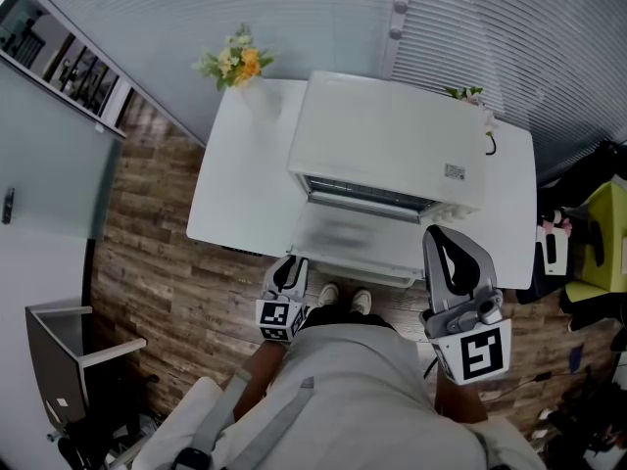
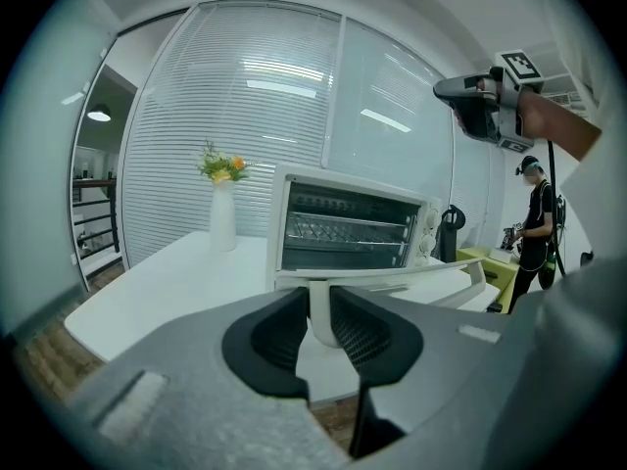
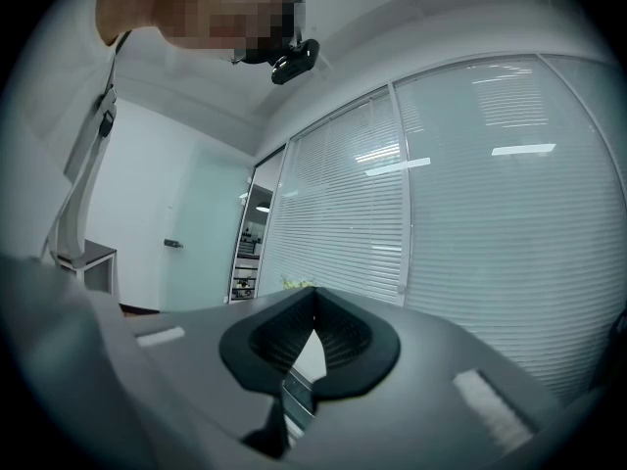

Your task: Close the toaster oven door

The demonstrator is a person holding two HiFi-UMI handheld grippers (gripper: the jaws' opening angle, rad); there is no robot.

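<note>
White toaster oven point(image 1: 392, 145), door point(image 1: 348, 235) folded down open

White table point(image 1: 235, 194) in the middle, standing on a wood-plank floor point(image 1: 157, 262). At its far left corner, a white vase point(image 1: 257, 96) stands upright, with yellow and white flowers point(image 1: 235, 62) on top. A small plant point(image 1: 465, 93) peeks up at the far right edge. Blinds point(image 1: 509, 47) run behind it all. Off right there's a yellow-green object point(image 1: 607, 248), with a person in black point(image 2: 541, 228) standing near it. A grey cabinet point(image 1: 59, 360) sits at near left.
</note>
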